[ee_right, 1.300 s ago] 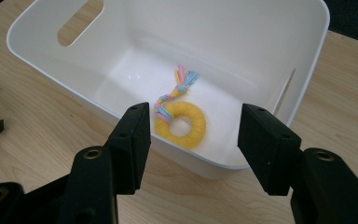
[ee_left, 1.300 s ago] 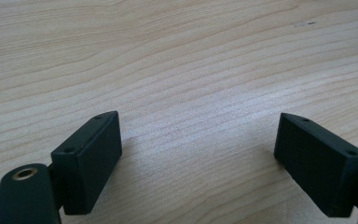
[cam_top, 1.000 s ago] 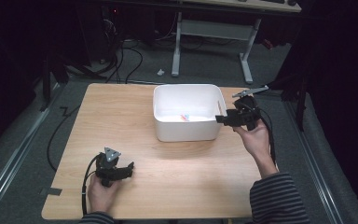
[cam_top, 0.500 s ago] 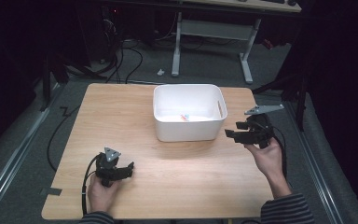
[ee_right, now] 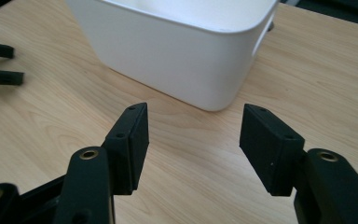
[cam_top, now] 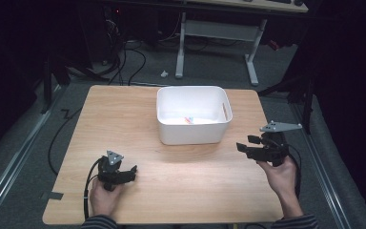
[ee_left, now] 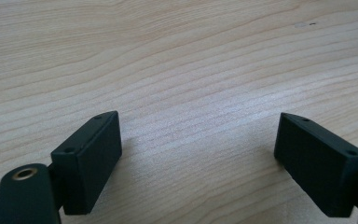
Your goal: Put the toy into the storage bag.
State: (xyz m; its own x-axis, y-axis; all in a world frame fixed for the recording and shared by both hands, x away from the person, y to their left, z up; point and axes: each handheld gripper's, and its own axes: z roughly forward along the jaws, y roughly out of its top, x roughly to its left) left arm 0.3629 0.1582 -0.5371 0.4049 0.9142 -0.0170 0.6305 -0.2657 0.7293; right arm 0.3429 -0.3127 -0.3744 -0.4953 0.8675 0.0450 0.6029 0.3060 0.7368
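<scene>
While the right gripper (cam_top: 246,144) sits off the bin's (cam_top: 194,134) right side with its jaws half apart and nothing between them, best keep it low and clear of the white wall so nothing nudges the bin across the bench (cam_top: 124,114). The bin stands mid-bench toward the far edge, well apart from both grippers. The left gripper (cam_top: 131,171) rests near the front-left, jaws wide and empty over bare wood; leave it parked. Hard to read: something small and coloured (cam_top: 188,119) lies on the bin floor, too tiny to identify. The right gripper view cuts off the bin's top, hiding its inside.
</scene>
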